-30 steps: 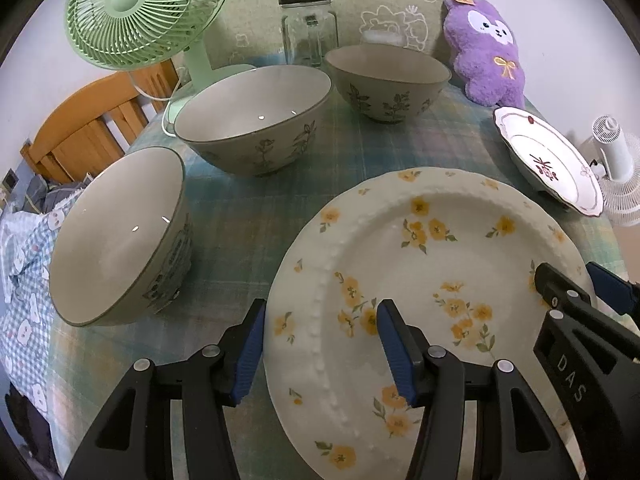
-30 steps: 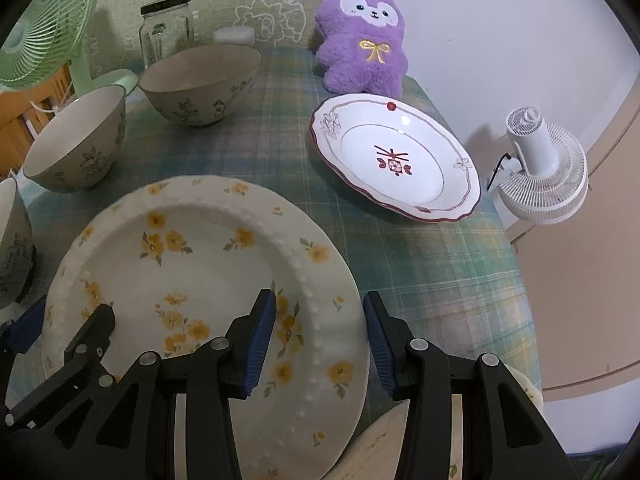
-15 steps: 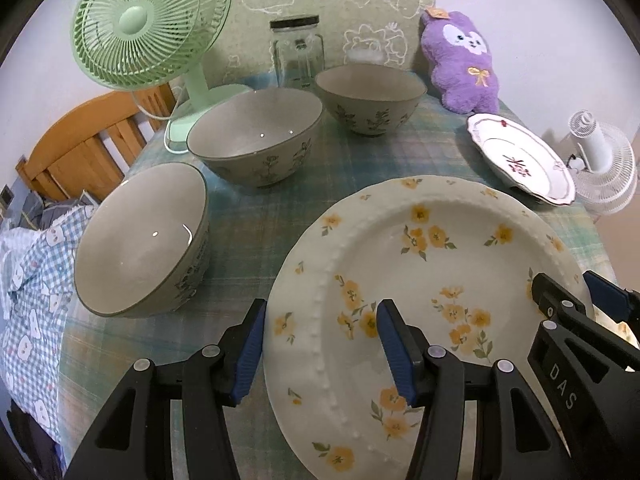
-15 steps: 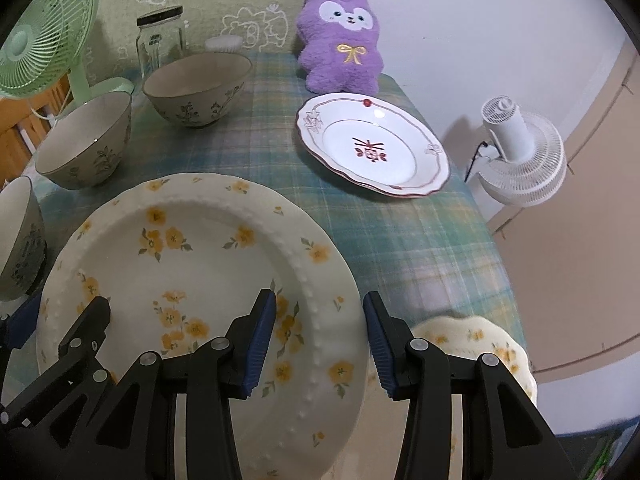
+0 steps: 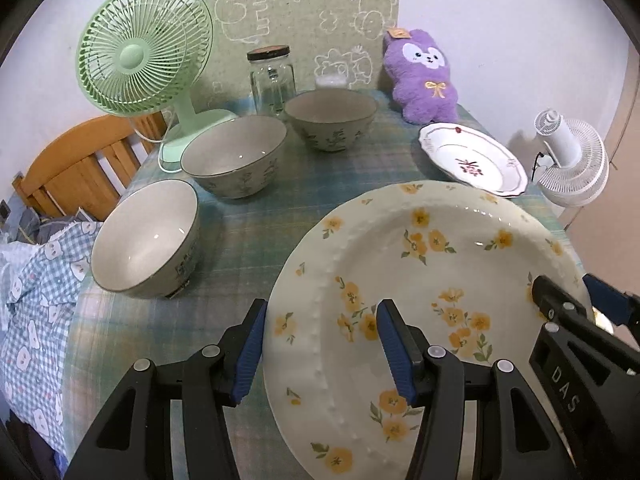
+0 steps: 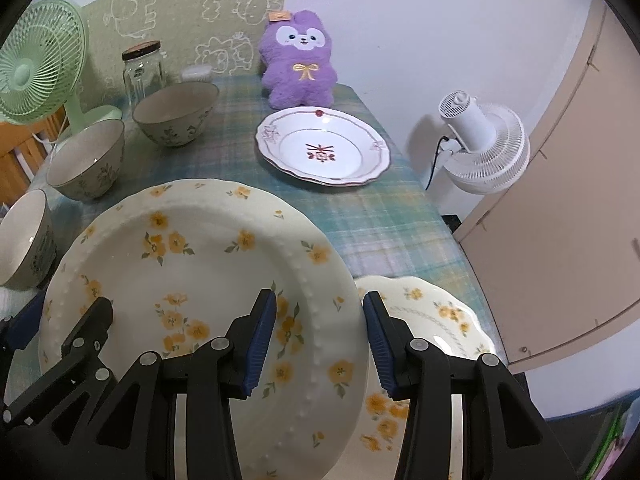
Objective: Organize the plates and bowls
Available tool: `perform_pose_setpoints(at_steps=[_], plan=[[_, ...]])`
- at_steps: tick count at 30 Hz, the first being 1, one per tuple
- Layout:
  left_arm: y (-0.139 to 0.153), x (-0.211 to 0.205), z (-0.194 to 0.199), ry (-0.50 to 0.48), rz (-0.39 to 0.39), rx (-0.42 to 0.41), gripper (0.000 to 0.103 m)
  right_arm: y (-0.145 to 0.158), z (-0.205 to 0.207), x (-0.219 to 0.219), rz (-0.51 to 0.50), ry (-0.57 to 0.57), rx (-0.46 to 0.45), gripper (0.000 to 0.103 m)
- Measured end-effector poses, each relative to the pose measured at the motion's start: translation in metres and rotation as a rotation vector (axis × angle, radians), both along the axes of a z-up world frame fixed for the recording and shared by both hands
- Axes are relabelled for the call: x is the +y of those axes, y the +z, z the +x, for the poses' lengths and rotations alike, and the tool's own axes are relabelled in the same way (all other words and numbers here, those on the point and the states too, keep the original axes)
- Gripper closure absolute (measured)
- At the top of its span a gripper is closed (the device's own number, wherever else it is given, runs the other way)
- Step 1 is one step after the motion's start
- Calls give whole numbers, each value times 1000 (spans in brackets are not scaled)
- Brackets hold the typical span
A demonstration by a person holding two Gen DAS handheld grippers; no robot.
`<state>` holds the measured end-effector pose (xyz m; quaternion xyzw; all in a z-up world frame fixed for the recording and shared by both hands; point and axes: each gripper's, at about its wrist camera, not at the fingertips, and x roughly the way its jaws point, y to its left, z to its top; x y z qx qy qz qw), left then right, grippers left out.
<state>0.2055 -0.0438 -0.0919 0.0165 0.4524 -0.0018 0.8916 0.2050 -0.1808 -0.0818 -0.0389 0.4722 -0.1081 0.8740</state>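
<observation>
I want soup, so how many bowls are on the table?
3. One bowl sits nearest, at the table's left edge, a second bowl is behind it by the green fan, and a third bowl is in front of the glass jar.

both wrist views look steeply down, close over the yellow-flowered plate [image 5: 420,264], sharing it and the table [image 6: 384,216] beyond

A table under a blue-green plaid cloth [image 5: 352,168] carries three grey floral ceramic bowls [image 5: 236,156] from nine to twelve o'clock. A green desk fan [image 5: 144,52], lidded glass jar [image 5: 272,80] and purple plush rabbit [image 5: 424,76] line the far edge. A red-trimmed white plate [image 6: 320,148] sits at two o'clock, a small yellow-flowered plate [image 6: 436,316] at five.
</observation>
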Motion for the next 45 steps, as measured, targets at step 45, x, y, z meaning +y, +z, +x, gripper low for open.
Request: perform_pose_setpoints(at_steps=[45], plan=[[-32,-149,-60,44,4,58,47,-42,-53,-150,12,15,71,54]])
